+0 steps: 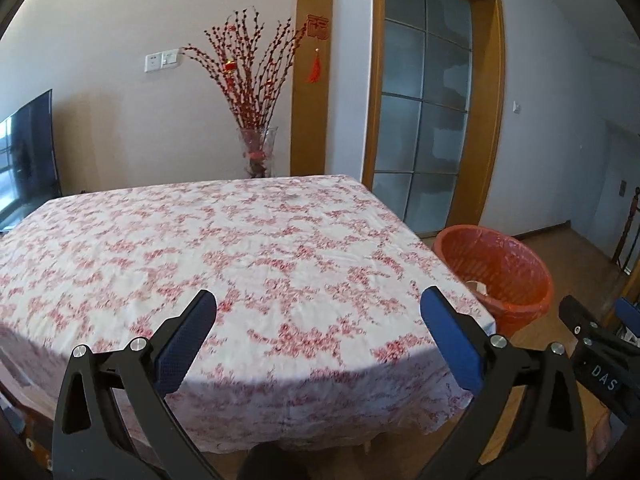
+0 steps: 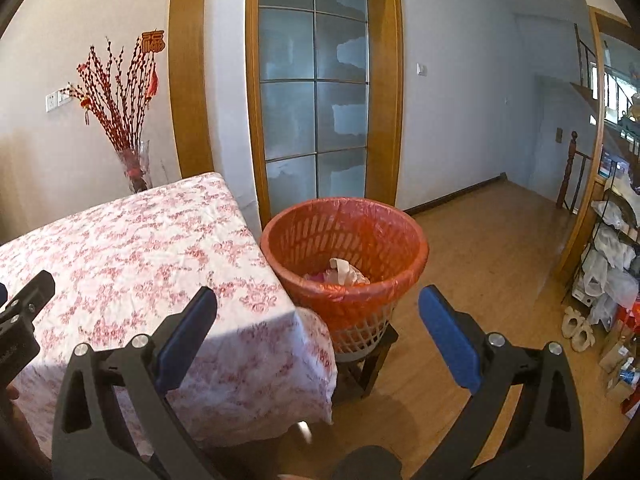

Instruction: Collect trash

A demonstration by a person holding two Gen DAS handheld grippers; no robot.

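Observation:
A waste basket (image 2: 344,280) lined with an orange bag stands on a small dark stool beside the table's right corner; crumpled pale trash (image 2: 346,272) lies inside it. In the left wrist view the same basket (image 1: 496,276) shows at the right. My left gripper (image 1: 318,308) is open over the near edge of the table with nothing between its blue pads. My right gripper (image 2: 318,308) is open too, empty, pointing toward the basket from in front of the table corner. The other gripper's black body (image 1: 592,344) shows at the right edge of the left wrist view.
The table (image 1: 224,248) wears a white cloth with a red flower print. A glass vase of red branches (image 1: 256,120) stands behind it. A wooden-framed glass door (image 2: 316,92) is behind the basket. A cluttered shelf with bags (image 2: 612,264) lines the right wall. Wooden floor (image 2: 480,280) surrounds the basket.

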